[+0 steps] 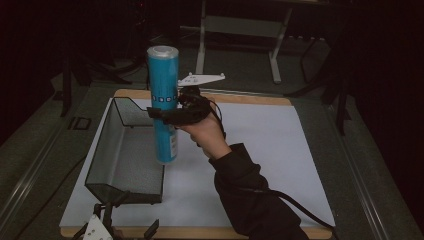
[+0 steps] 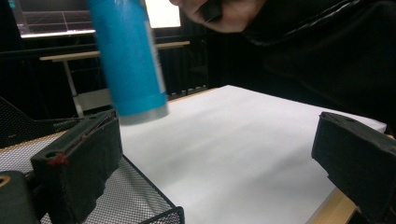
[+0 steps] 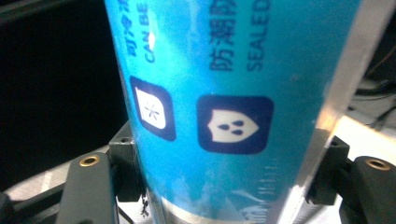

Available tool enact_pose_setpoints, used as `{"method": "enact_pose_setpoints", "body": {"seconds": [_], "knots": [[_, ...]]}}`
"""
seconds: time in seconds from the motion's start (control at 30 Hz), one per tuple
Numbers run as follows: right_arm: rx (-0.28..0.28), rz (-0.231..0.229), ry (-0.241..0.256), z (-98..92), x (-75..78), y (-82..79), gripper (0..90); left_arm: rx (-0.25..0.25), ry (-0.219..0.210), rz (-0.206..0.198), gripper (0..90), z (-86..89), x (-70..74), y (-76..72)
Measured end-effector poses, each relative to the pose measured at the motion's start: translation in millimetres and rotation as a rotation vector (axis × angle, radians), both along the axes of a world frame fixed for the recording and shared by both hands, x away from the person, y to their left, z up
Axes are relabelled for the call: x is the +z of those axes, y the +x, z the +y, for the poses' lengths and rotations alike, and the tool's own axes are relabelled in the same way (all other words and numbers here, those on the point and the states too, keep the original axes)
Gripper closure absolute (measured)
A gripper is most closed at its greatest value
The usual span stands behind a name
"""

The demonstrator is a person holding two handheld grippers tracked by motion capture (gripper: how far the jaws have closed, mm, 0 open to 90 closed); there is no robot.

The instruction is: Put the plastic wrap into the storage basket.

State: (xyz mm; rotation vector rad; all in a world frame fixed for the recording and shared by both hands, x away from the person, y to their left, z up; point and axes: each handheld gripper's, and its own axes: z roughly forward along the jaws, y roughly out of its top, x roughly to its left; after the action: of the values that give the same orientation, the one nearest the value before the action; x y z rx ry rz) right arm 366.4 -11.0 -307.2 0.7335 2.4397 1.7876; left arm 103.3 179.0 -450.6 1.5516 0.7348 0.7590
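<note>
Tall cyan cylindrical canister (image 1: 164, 102) with silver metal end caps: held upright in the air, clamped about mid-height between the jaws of the right tongs (image 1: 167, 114), its lower end hanging just over the near right rim of the black wire-mesh tray (image 1: 107, 150).

Handling, as judged: the work in hand looks like carrying the canister to the tray.
- Keep the clamp firm; the wall is smooth and glossy and could slide down through the pads.
- Lower with the axis plumb until the base clears the tray rim, then set it down inside, or tilt it slowly if it is to lie flat.
- Release only once the mesh floor bears it; a tall narrow body tips easily.

Left tongs (image 1: 107, 225): jaws wide apart, holding nothing, low at the near corner of the tray, below and nearer than the right tongs; one pad (image 2: 81, 161) sits by the mesh edge.

Appearance: bright cyan printed sleeve, dark blue square icons (a snowflake-like mark, a shield with drops), white Chinese lettering with "SEALED" and "CAN BE" legible in the right gripper view; a reflective strip runs along its length; silver rim at top and bottom.

Support: white sheet (image 1: 260, 150) on the wooden-edged bench (image 1: 200, 232), beneath and right of the tongs.
</note>
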Motion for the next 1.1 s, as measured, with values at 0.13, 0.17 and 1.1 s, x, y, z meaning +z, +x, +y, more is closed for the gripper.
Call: {"method": "enact_pose_setpoints", "body": {"seconds": [0.13, 0.17, 1.1], "knots": [[0.000, 0.065, 0.049, 12.8, -12.3, 2.6, 31.8, -0.001, -0.002, 0.001, 2.1, 0.4, 0.0, -0.1], [0.006, 0.076, 0.055, 16.1, -15.3, 3.0, 31.8, 0.000, -0.001, 0.000, 2.1, 0.4, 0.0, -0.2], [-0.105, 0.563, -0.087, 50.5, -124.4, 26.7, 31.7, -0.014, 0.000, -0.008, 2.1, 1.0, 0.2, -2.2]]}}
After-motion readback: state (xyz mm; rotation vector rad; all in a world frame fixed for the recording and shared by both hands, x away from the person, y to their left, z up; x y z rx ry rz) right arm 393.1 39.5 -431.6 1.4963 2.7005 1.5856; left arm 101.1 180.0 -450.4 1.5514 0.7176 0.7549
